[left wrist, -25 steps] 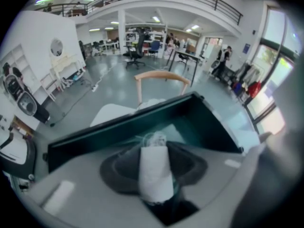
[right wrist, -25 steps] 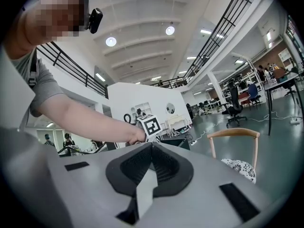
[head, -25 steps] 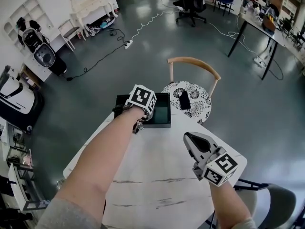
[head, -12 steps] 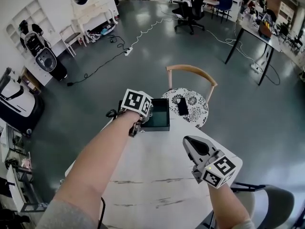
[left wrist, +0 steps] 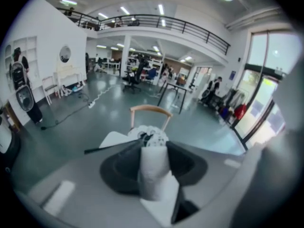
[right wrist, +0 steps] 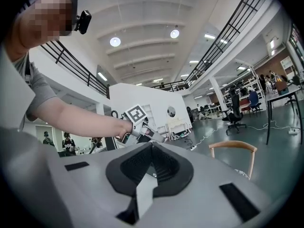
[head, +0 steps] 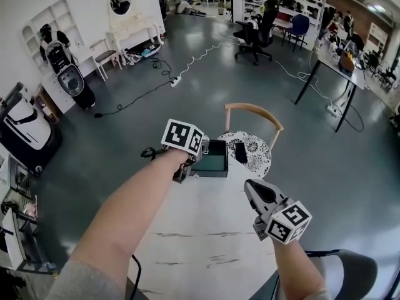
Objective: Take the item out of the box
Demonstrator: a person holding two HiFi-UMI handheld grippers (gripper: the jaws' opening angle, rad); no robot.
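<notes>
The dark open box (head: pixel 211 173) stands at the far edge of the white table (head: pixel 200 230). My left gripper (head: pixel 181 172) hangs just left of the box and above the table. In the left gripper view its jaws (left wrist: pixel 153 148) stand partly apart around a blurred white roll-like item (left wrist: pixel 154 167), pressed between them. My right gripper (head: pixel 253 189) hovers over the table's right side, apart from the box. In the right gripper view its jaws (right wrist: pixel 151 148) meet with nothing between them. The same view catches the left gripper (right wrist: pixel 159 137) raised at arm's length.
Behind the table stands a wooden chair (head: pixel 253 109) with a patterned seat (head: pixel 256 158), and a black phone (head: pixel 240 152) lies on it. A grey chair (head: pixel 350 274) sits at the near right. Cables run across the grey floor (head: pixel 125 105).
My left gripper has lifted up and away from the box's left edge. The right gripper has risen a little. The table and box look smaller and farther off.
</notes>
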